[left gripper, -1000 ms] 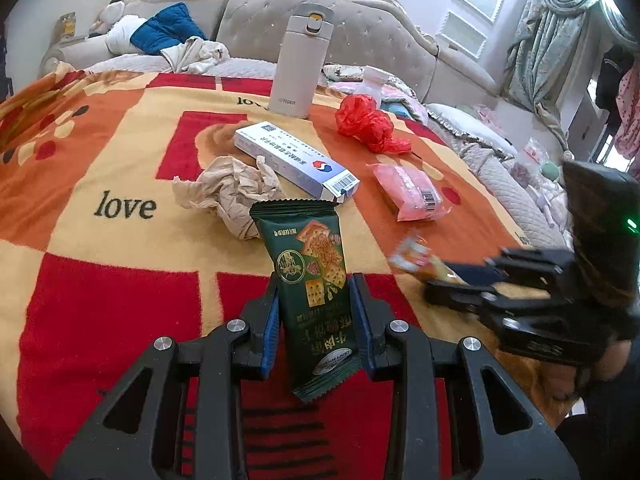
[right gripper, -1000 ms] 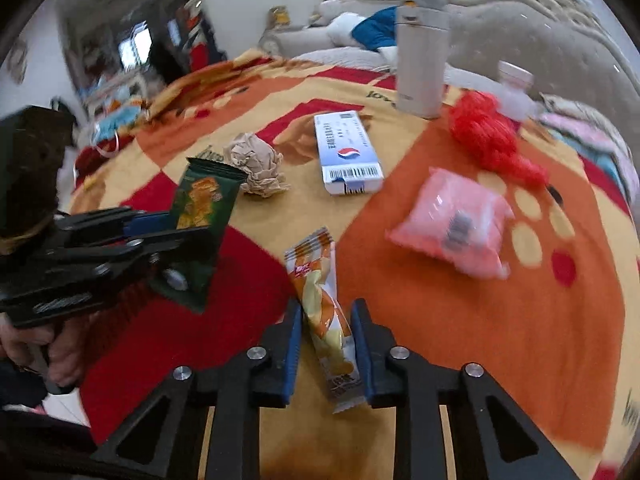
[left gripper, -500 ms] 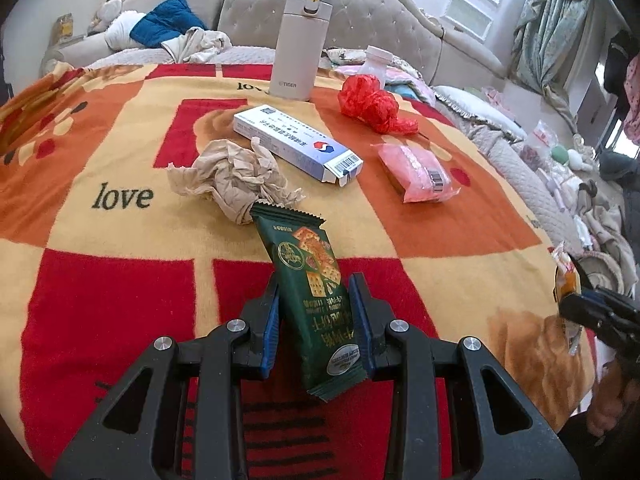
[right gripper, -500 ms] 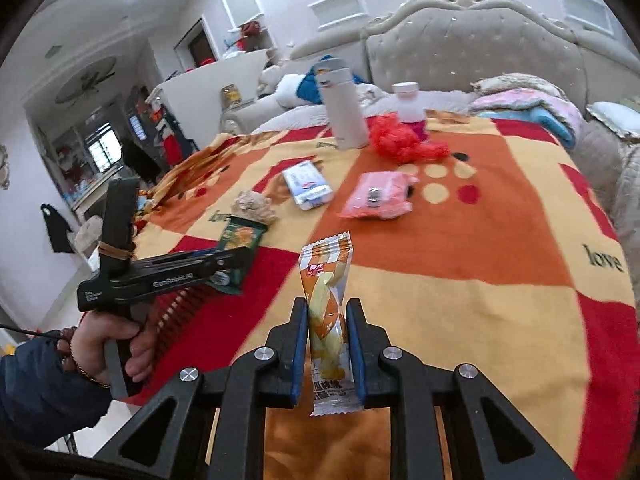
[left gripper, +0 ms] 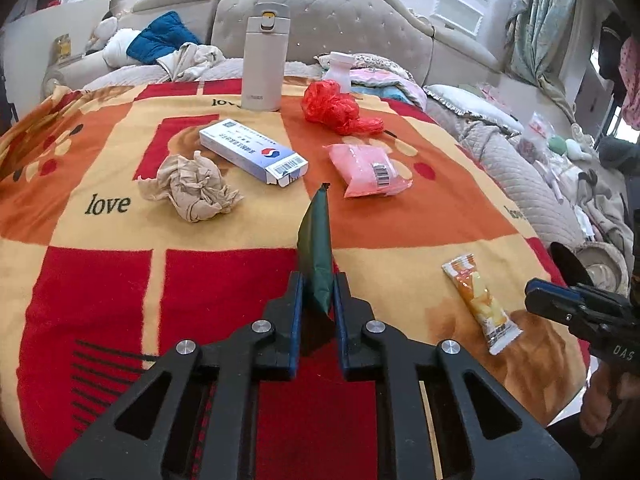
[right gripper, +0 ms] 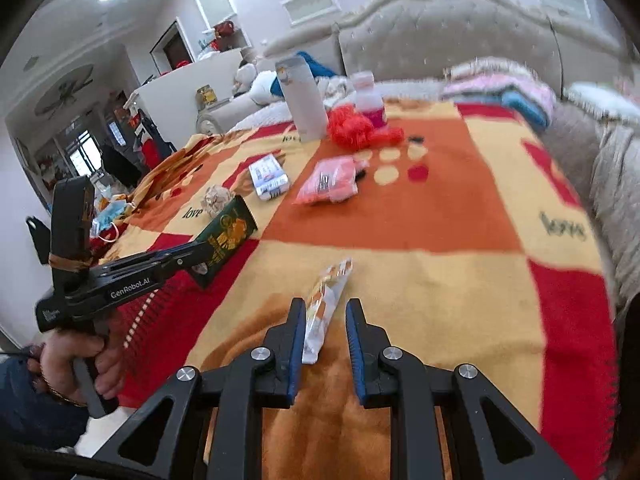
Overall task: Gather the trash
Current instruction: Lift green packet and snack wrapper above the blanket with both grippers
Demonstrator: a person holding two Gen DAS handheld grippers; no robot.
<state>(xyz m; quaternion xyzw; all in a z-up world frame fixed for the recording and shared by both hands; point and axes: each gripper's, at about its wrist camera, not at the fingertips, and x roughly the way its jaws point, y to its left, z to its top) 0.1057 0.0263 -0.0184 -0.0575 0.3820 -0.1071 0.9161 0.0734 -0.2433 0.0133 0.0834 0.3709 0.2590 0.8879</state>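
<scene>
left gripper (left gripper: pixel 318 280): closing on green snack packet (left gripper: pixel 316 232), gripped edge-on, lifted off blanket (left gripper: pixel 80 300) | right gripper (right gripper: pixel 325 306): parted, gripping nothing | orange snack packet (left gripper: pixel 482 302): flat near blanket's near right edge, by right fingertips

The left gripper (left gripper: pixel 318 294) is closing on a green wrapper (left gripper: pixel 317 248), which stands edge-on between its jaws above the near part of a blanket (left gripper: pixel 80 280). An orange snack packet (left gripper: pixel 482 304) lies flat near the blanket's right edge, just ahead of the right gripper (left gripper: pixel 560 300), whose tip enters from the right and touches nothing. Toward the middle lie a crumpled paper (left gripper: pixel 192 186), a blue-and-white box (left gripper: pixel 254 152) and a pink packet (left gripper: pixel 370 170), each apart from the others. At the far edge a flask (left gripper: pixel 264 70) stands upright, with a red bag (left gripper: pixel 336 108) beside it and a small white bottle (left gripper: pixel 338 66) just behind the bag.
</scene>
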